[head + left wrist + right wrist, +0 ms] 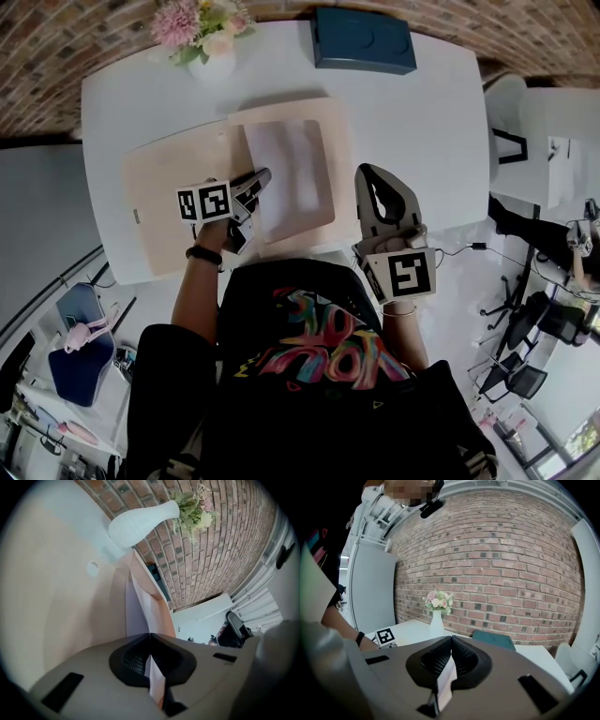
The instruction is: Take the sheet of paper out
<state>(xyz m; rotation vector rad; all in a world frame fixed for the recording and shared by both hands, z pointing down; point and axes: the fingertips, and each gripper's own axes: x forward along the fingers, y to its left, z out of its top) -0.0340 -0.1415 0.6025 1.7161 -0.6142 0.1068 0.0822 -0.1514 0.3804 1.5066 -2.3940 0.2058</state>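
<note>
An open beige folder (169,197) lies on the white table (422,122), and a white sheet of paper (291,173) rests on its right half. My left gripper (264,176) is at the sheet's lower left edge. In the left gripper view its jaws (150,634) are shut, and the sheet (136,616) runs straight into them beside the folder's raised beige flap (161,613). My right gripper (373,173) hovers just right of the folder with its jaws together. In the right gripper view (451,639) only a thin pale strip shows between them, and I cannot tell what it is.
A white vase of flowers (211,64) stands at the table's far left, and a teal box (364,39) sits at the far edge. A brick wall runs behind the table. Office chairs (525,328) and a second white desk (558,141) stand to the right.
</note>
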